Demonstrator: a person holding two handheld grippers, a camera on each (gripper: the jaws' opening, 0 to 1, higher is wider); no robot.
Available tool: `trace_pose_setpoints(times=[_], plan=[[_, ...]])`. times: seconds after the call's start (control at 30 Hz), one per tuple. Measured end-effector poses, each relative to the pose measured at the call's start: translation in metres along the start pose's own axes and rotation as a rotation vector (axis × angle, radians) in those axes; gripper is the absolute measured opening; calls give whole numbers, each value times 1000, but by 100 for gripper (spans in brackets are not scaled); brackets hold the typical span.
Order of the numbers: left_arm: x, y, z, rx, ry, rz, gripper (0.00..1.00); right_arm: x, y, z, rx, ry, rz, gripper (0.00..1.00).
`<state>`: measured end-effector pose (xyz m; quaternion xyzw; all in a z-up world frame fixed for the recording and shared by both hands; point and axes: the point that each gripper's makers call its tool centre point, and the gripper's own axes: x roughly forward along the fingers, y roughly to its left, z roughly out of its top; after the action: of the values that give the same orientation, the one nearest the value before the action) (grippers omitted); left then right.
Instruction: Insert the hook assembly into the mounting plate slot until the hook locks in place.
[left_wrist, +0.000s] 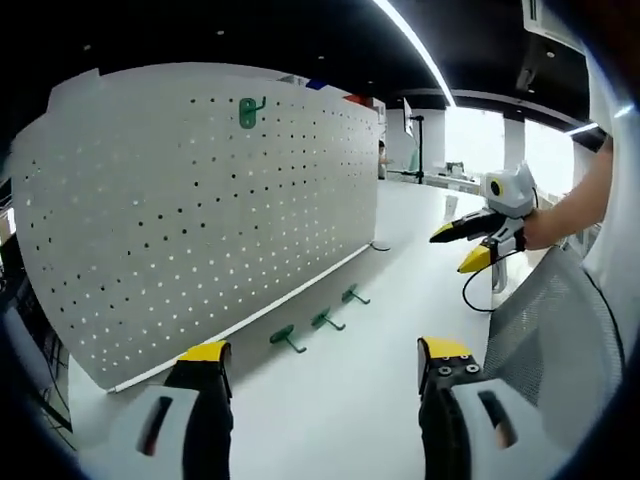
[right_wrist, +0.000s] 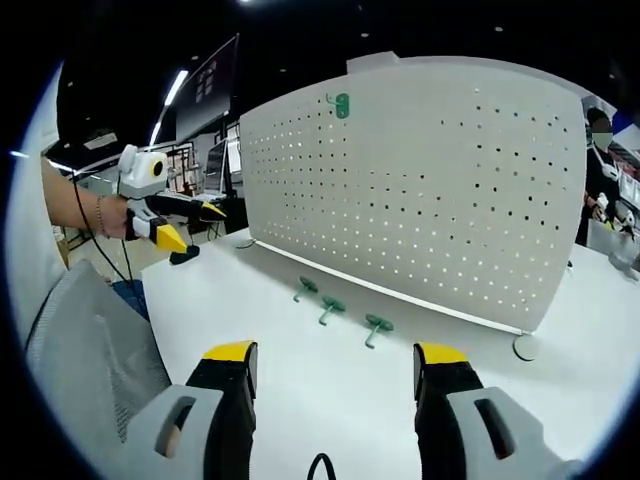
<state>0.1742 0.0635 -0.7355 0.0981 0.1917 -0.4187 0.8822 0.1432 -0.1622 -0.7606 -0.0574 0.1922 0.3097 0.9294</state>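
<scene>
Currently both grippers hover over the white desk (left_wrist: 400, 220), each with jaws wide apart and nothing between them.

Left gripper (left_wrist: 325, 362): yellow-tipped jaws rise from the bottom of the left gripper view. Ahead of them, 3 green hooks (left_wrist: 320, 320) lie loose in a row on the desk, just in front of the bottom edge of the white pegboard (left_wrist: 200, 220). The nearest one sits just beyond the left jaw tip, the other 2 further ahead between the jaws. The pegboard stands upright beyond the left jaw and stretches away forward. 1 mounted green hook (left_wrist: 249, 112) sits near the board's top edge. The right gripper (left_wrist: 470, 245) comes in from the right, held in a hand (left_wrist: 540, 232), jaws apart, well clear of the hooks. A grey mesh chair back (left_wrist: 545, 320) sits right of the right jaw.

Right gripper (right_wrist: 335, 357): in the right gripper view the same 3 hooks (right_wrist: 338, 306) lie ahead between the jaws, close to the board's base. The pegboard (right_wrist: 420, 190) stands ahead, with the mounted hook (right_wrist: 341, 104) at the top. The left gripper (right_wrist: 190, 225) shows far left, jaws apart, held over the desk edge (right_wrist: 190, 300).
</scene>
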Motion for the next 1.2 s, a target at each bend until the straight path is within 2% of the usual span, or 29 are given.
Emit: trace_pose_setpoints(times=[0.53,0.73,1.2], plan=[[31,3,-12,105,141,-127,79,-1,2,-3,-4,15,-1,61],[42,4,-17,161,177,-169,81,-3,0,-5,1,24,-6,61],[62,9,-23,214,238,-238,80,-7,-2,-8,-8,40,-12,61]])
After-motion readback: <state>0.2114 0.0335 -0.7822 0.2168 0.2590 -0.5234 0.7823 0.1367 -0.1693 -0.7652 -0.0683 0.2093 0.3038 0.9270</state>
